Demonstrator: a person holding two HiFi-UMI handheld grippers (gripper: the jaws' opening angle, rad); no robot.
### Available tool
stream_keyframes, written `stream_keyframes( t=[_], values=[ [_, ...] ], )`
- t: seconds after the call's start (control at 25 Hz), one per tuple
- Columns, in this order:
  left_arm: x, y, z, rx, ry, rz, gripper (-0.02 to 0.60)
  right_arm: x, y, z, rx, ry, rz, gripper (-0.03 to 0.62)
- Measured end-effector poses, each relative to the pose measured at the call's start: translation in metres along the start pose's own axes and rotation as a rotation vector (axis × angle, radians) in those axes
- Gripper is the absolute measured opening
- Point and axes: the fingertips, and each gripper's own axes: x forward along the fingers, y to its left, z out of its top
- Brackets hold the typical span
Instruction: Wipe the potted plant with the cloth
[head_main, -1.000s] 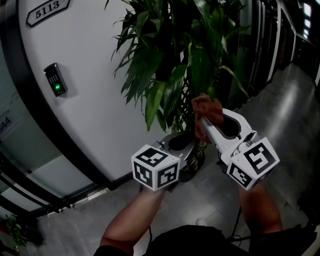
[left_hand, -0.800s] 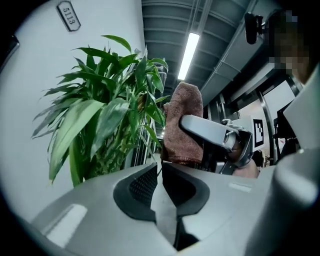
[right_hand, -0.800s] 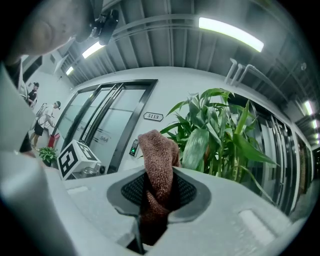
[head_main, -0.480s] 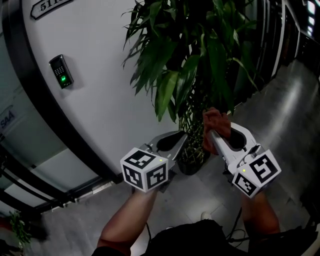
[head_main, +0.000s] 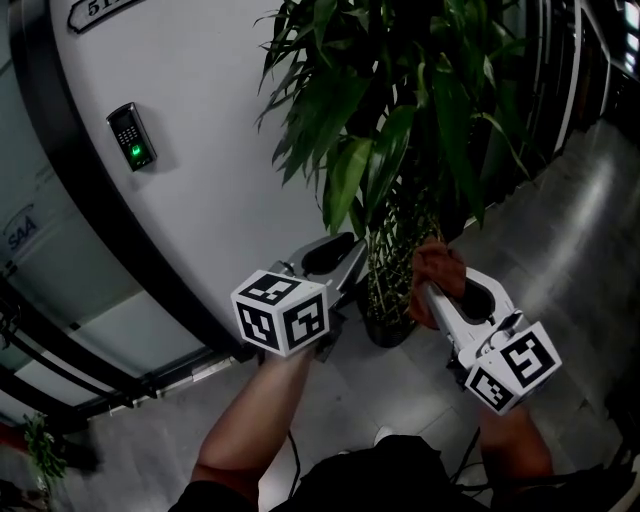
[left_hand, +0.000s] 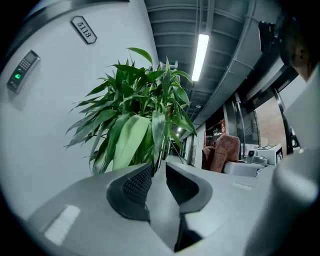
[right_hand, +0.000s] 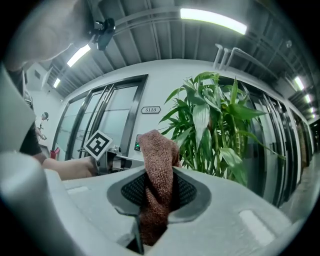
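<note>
The potted plant (head_main: 400, 140) stands straight ahead of both tongs, its long leaves hanging nearly upright. One pale drooping leaf (left_hand: 131, 140) lies just ahead and left of the left tongs (left_hand: 159, 172). Their jaws have just been opening and stand apart, a thin leaf tip (left_hand: 158, 145) just beyond their mouth, nothing pressed. The cloth (right_hand: 157, 150) is clamped in the right tongs (right_hand: 159, 187), right of that foliage. The left tongs look nearer.

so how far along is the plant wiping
Done: the cloth is clamped in the right gripper. In hand: the left gripper, fingers just opening with nothing between them, points at the plant. Left: the wiping; the cloth sits beside the leaves, and none looks visibly wiped.
</note>
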Motion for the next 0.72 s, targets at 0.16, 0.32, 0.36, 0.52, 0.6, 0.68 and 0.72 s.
stream_keyframes(
  t=[0.16, 0.32, 0.36, 0.52, 0.6, 0.68, 0.72],
  values=[
    [0.014, 0.005, 0.010, 0.009, 0.001, -0.003, 0.109, 0.007, -0.004, 0.003, 0.000, -0.022, 0.024, 0.075],
    [0.030, 0.011, 0.015, 0.011, 0.011, 0.001, 0.110, 0.018, -0.015, 0.002, 0.017, -0.035, 0.049, 0.075],
    [0.034, 0.011, 0.016, 0.010, 0.013, 0.000, 0.110, 0.020, -0.017, 0.003, 0.018, -0.039, 0.056, 0.075],
    [0.041, 0.008, 0.016, 0.025, 0.008, 0.000, 0.059, 0.025, -0.023, 0.006, 0.019, -0.062, 0.086, 0.075],
    [0.044, 0.006, 0.017, 0.037, 0.002, -0.005, 0.043, 0.027, -0.025, 0.007, 0.014, -0.077, 0.097, 0.075],
    [0.043, 0.004, 0.015, 0.046, -0.003, -0.010, 0.038, 0.029, -0.025, 0.005, 0.012, -0.089, 0.107, 0.075],
    [0.043, 0.003, 0.014, 0.051, -0.006, -0.012, 0.034, 0.030, -0.025, 0.004, 0.012, -0.092, 0.112, 0.075]
  ],
)
